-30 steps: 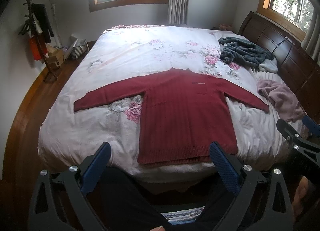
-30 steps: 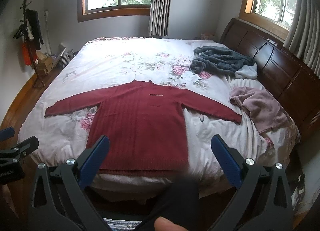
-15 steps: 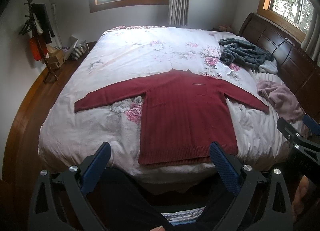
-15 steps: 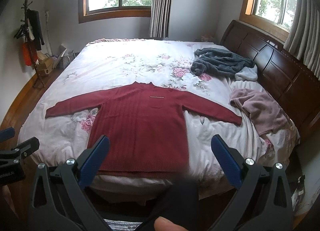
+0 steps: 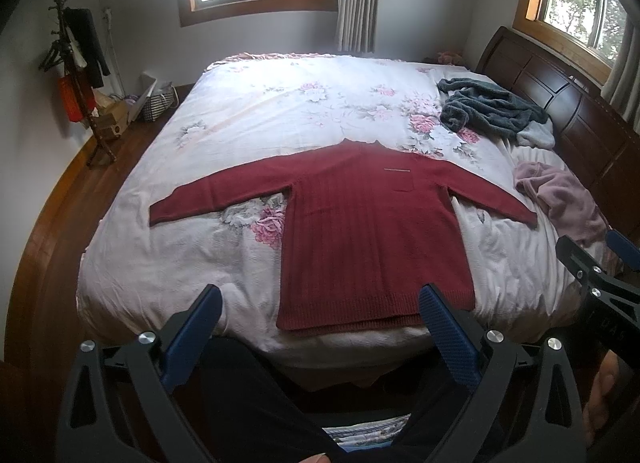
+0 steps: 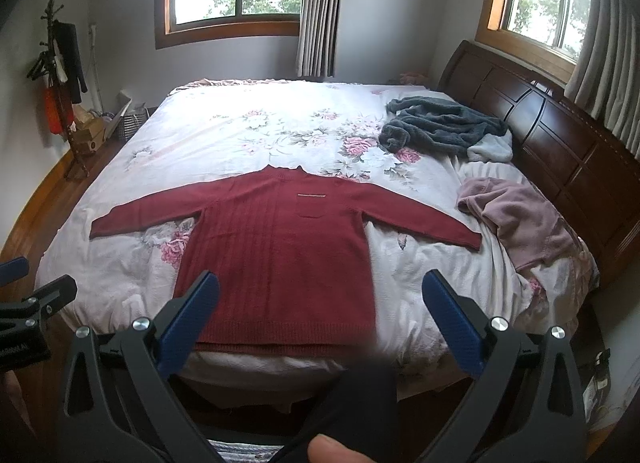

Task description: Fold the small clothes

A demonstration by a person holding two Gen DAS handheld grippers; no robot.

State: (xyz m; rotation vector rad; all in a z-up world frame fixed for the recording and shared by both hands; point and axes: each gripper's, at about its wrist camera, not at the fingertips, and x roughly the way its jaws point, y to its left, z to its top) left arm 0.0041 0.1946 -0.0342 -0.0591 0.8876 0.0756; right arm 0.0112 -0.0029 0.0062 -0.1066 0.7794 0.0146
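Lying flat on the near half of the bed, the dark red ribbed knit sweater (image 5: 372, 239) has both sleeves spread out sideways and its neck pointing away toward the far window. Its ribbed hem runs along the near edge of the mattress, almost at the drop. One sleeve cuff reaches close to the bed's left side, the other ends just short of a crumpled pale pink garment (image 5: 560, 199) lying by the right edge. Farther back on that side, a rumpled grey-blue fleece garment (image 5: 488, 111) sits near the dark wooden headboard (image 6: 560, 143).

Beyond the sweater's collar, the white floral-print bedspread (image 5: 304, 103) lies bare and wide toward the far edge, and a bare strip also shows on the left between sleeve and mattress side.

Both tools hang in front of the bed's near edge, touching nothing. On the left gripper (image 5: 318, 313) the blue-padded fingers stand wide apart with only air between them; on the right gripper (image 6: 320, 301) they are spread just as wide and hold nothing. Below them, the person's dark trouser legs (image 5: 248, 395) show, close against the bed. A wooden coat stand (image 6: 60, 83) stands on the floor by the left wall.
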